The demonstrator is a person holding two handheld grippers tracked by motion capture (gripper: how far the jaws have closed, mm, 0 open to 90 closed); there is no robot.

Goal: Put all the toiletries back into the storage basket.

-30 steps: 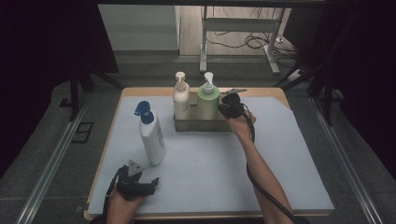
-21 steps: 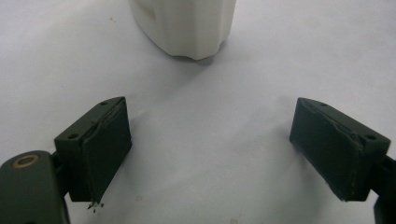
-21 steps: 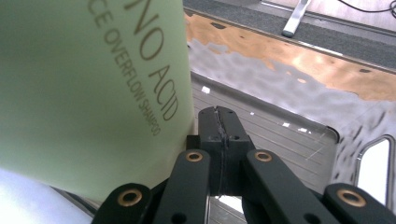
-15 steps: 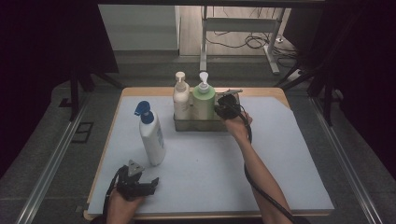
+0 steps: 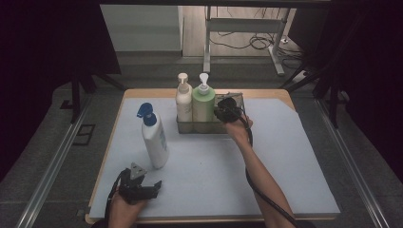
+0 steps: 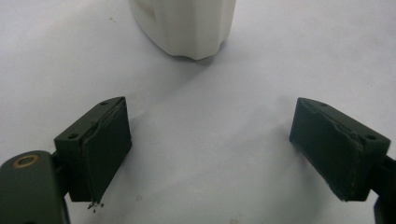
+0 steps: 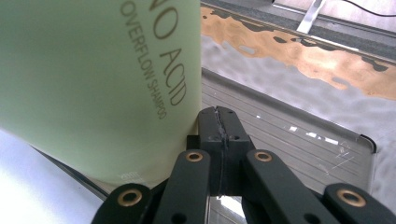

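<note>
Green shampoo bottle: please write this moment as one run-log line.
right gripper: shut, beside green pump shampoo bottle | metal tray: holds bottle | left gripper: open

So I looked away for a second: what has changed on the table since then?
The right gripper, jaws shut, pressed the green bottle leftward in the tray until it stands against the cream bottle. The left gripper, open, and the blue-capped white bottle stayed put.

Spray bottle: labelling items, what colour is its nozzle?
Blue, atop the white spray bottle; clearest in the high view.
</note>
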